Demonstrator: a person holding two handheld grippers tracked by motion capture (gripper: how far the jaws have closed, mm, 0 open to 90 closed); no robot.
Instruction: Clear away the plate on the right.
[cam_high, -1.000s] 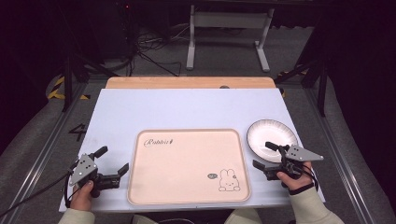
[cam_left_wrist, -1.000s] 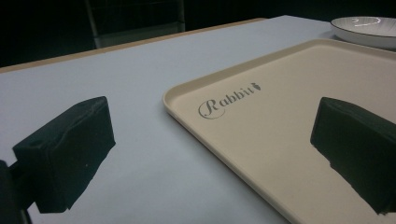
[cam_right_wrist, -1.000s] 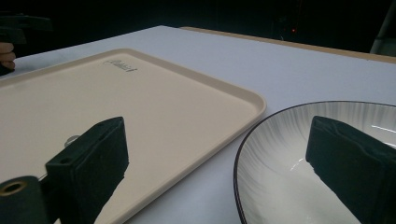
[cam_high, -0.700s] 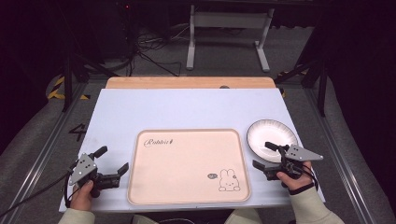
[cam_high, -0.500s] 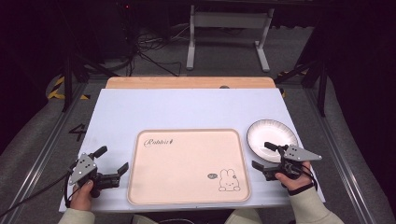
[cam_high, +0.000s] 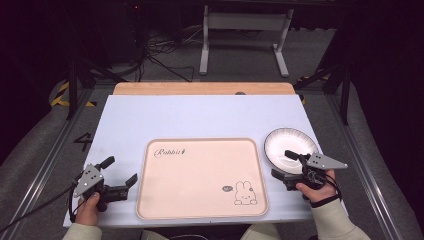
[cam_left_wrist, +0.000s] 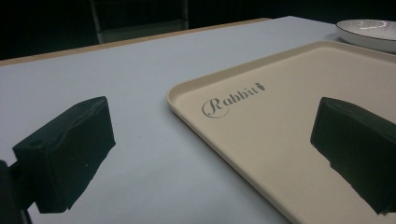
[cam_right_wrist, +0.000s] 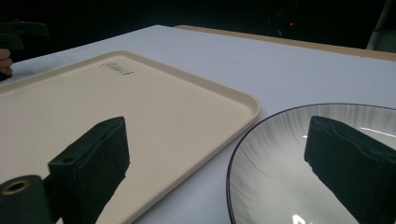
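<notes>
Plate, round, white with dark rim and faint grey streaks (cam_high: 290, 145), sits on pale blue-grey surface (cam_high: 200, 117) at right, just beside right edge of tray, not touching it as far as visible. Empty.

Right gripper (cam_high: 285, 165) nearest to plate: fingers spread wide, holding nothing, far finger (cam_right_wrist: 348, 156) hanging over plate's near rim, near finger (cam_right_wrist: 91, 163) over tray edge side, so rim lies between them. Probably lining up for rim grasp; contact with plate not clear from these angles.

Beige rectangular plastic tray with "Rabbit" lettering and small bunny drawing (cam_high: 200, 175) lies centre of surface, bare. Likely destination for plate.

Left gripper (cam_high: 119, 172) parked at tray's left edge, fingers (cam_left_wrist: 70, 149) also wide open, gripping nothing, one over surface, one over tray corner area.

Risks from here, judged only:
- Thin sloped rim plus smooth glaze: shallow bite could slip, plate dropping back or tilting out.
- Closing with lower finger not under rim: would push plate away across surface instead of catching it.
- Shoving plate sideways into raised tray lip: could knock tray, or tip plate on lip.
- Plate near right border of surface: outward nudge could send it toward edge.
- One-sided rim hold: plate may sag on lift.
</notes>
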